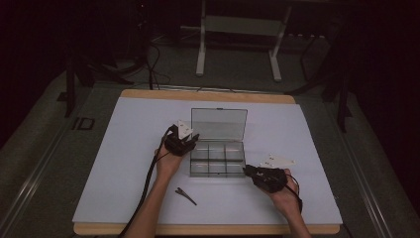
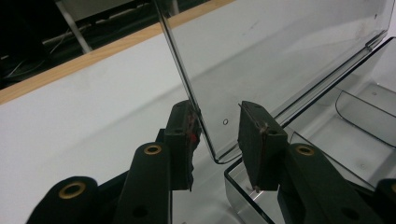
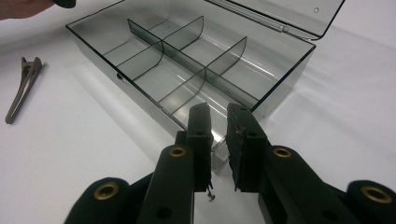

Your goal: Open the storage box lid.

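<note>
Forearms enter from the near edge. The left gripper stands at the left corner of the lid, jaws released astride it, one pad just at the lid's edge. The clear box sits mid-table, open, lid raised behind. The right gripper is clenched on the box's near right corner. A hair clip lies apart on the white table; surroundings dark.
</note>
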`<action>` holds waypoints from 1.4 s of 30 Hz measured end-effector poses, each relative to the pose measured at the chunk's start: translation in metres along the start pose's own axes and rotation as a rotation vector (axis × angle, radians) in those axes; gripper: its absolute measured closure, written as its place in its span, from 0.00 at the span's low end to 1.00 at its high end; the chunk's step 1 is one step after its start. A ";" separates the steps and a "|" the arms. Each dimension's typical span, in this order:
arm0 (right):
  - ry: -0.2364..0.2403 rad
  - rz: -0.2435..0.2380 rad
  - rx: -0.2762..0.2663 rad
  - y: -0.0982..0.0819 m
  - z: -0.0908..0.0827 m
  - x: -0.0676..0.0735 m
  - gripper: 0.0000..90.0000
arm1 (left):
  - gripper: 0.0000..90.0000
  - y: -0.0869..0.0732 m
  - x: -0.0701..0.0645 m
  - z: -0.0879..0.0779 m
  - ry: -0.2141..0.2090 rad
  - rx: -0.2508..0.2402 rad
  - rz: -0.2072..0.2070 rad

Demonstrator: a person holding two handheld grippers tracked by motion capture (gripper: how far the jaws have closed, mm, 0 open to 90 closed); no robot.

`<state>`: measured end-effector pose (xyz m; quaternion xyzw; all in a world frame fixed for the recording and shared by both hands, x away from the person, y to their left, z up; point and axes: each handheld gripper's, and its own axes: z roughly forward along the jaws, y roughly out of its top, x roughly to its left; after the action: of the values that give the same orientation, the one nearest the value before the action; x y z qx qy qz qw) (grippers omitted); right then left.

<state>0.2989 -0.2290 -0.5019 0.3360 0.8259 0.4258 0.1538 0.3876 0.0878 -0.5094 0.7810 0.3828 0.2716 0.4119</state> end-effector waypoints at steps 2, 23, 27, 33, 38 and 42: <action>0.000 0.001 0.000 0.000 0.000 0.000 0.88 | 0.74 0.000 0.000 0.000 0.001 0.002 -0.004; 0.002 0.003 -0.001 0.000 0.000 0.000 0.88 | 0.74 -0.001 0.004 0.002 -0.006 0.003 -0.019; 0.002 0.001 0.000 0.000 0.000 0.000 0.88 | 0.74 -0.002 0.005 0.002 -0.012 0.000 -0.026; 0.003 0.000 0.000 0.000 0.000 0.000 0.88 | 0.74 -0.002 0.005 0.003 -0.009 0.001 -0.027; 0.003 0.000 0.000 0.000 0.000 0.000 0.88 | 0.73 -0.002 0.005 0.003 -0.002 0.002 -0.031; 0.003 0.000 0.000 0.000 0.000 0.000 0.88 | 0.73 -0.002 0.005 0.003 -0.002 0.002 -0.031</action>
<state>0.2986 -0.2290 -0.5021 0.3353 0.8262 0.4263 0.1526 0.3920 0.0914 -0.5120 0.7756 0.3947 0.2641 0.4158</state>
